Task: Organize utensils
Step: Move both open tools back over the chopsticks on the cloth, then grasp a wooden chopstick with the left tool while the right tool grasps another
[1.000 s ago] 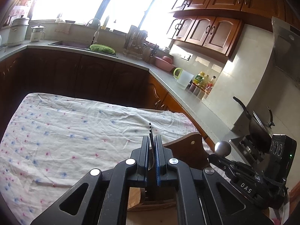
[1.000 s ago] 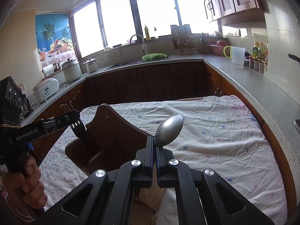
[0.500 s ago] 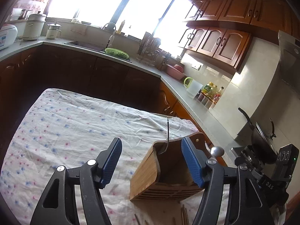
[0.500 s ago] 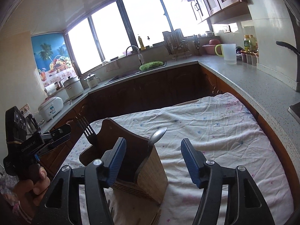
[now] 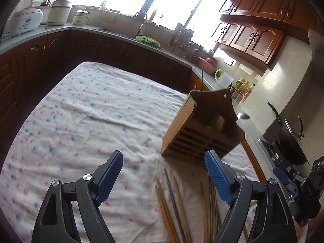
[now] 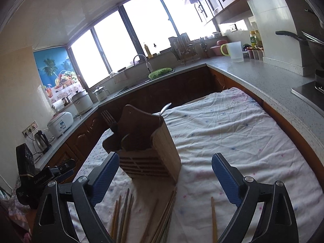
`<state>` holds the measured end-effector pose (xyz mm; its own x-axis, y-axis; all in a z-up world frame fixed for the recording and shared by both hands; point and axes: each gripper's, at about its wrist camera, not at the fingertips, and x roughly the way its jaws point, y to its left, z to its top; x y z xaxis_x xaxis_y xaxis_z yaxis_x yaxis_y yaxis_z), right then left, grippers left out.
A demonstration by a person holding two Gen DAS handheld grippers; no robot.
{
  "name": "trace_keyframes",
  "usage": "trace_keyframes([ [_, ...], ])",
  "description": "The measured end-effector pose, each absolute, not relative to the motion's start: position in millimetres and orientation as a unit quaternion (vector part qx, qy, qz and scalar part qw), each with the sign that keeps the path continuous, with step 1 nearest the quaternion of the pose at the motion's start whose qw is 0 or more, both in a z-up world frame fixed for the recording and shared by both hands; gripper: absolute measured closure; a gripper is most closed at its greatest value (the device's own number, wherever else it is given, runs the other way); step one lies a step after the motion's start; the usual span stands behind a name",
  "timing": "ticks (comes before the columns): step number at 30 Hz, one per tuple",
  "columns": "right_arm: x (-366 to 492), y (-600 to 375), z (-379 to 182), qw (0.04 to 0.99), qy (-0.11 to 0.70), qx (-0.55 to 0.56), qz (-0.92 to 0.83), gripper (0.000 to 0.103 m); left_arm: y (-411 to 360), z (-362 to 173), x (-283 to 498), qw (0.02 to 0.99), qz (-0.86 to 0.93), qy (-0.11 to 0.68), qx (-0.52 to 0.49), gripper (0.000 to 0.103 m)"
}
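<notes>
A kitchen with dark wood cabinets, a grey countertop (image 5: 113,32) and bright windows surrounds a table spread with a white, flower-dotted cloth (image 5: 97,117).

In the left wrist view, a wooden utensil holder (image 5: 199,129) stands on the cloth toward the table's right side. A fork (image 5: 202,81) sticks up from its left corner, seen edge-on as a thin dark line, and the bowl of a spoon (image 5: 243,116) shows at its right edge. Loose chopsticks (image 5: 172,208) lie on the cloth in front of the holder, somewhat blurred. The left gripper (image 5: 164,174) hovers above them, its jaws opening and already wide, with nothing pressed between the blue pads; the chopsticks only show through the gap below. The other gripper is partly visible at the lower right edge. A green basket (image 5: 147,41) sits by the sink.

In the right wrist view, the holder (image 6: 147,145) stands nearer the table's left side, with the fork (image 6: 109,119) rising at its left and the spoon (image 6: 166,107) at its back right corner. Chopsticks (image 6: 162,216) are scattered on the cloth (image 6: 232,133) just before it. The right gripper (image 6: 164,174) has its jaws opening, spread wide and empty. A rice cooker (image 6: 60,122) and a kettle (image 6: 41,140) sit on the counter at left.
</notes>
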<state>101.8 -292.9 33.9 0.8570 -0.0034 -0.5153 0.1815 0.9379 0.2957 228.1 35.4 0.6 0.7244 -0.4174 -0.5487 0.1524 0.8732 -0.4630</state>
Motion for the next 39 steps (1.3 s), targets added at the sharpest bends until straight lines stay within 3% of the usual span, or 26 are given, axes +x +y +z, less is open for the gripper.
trace_keyframes([
  [14, 34, -290, -11, 0.935, 0.31, 0.146, -0.088, 0.009, 25, -34, 189, 0.89, -0.142, 0.397, -0.172, 0.02],
  [25, 29, -296, -28, 0.925, 0.337, 0.131, -0.114, 0.01, 0, -40, 192, 0.886, -0.133, 0.425, -0.126, 0.022],
  [29, 37, -297, -31, 0.921, 0.352, 0.121, -0.115, 0.024, -11, -45, 206, 0.88, -0.128, 0.444, -0.11, 0.026],
  [33, 48, -299, -35, 0.915, 0.368, 0.117, -0.114, 0.039, -17, -53, 224, 0.873, -0.121, 0.462, -0.1, 0.041],
  [36, 55, -301, -39, 0.911, 0.381, 0.115, -0.111, 0.053, -20, -57, 237, 0.868, -0.114, 0.474, -0.099, 0.048],
  [39, 62, -303, -45, 0.906, 0.393, 0.113, -0.109, 0.06, -25, -62, 249, 0.866, -0.109, 0.481, -0.089, 0.054],
])
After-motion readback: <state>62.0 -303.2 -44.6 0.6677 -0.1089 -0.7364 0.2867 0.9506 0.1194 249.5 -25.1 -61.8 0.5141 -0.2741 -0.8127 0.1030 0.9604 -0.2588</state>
